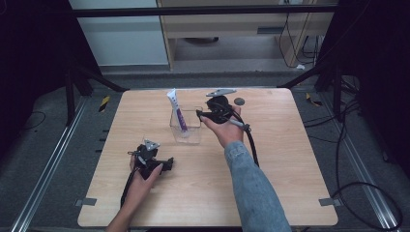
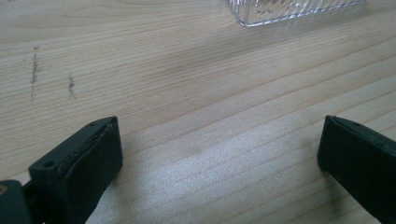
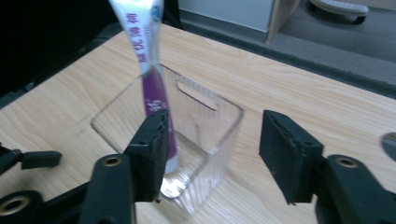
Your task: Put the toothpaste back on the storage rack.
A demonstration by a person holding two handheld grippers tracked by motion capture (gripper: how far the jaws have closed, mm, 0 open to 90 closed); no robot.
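Observation:
A clear ribbed plastic container (image 1: 185, 126) stands on the wooden table (image 1: 290, 159), just back of its middle. A white and purple tube (image 1: 177, 112) stands in it, leaning against a wall, its top above the rim. My right gripper (image 1: 200, 114) is just right of the container, jaws pointing at it. In the right gripper view the right gripper (image 3: 212, 149) is open with nothing between its pads, and the tube (image 3: 149, 70) and container (image 3: 219, 135) are right in front. My left gripper (image 1: 167, 164) rests low at the front left. It is open (image 2: 219, 149) over bare wood.
A small dark disc (image 1: 239, 101) lies on the table behind the right gripper. The right gripper's cable (image 1: 251, 145) trails along the sleeve. A corner of the container (image 2: 289, 9) lies ahead of the left jaws. Dark frames and cables surround the table.

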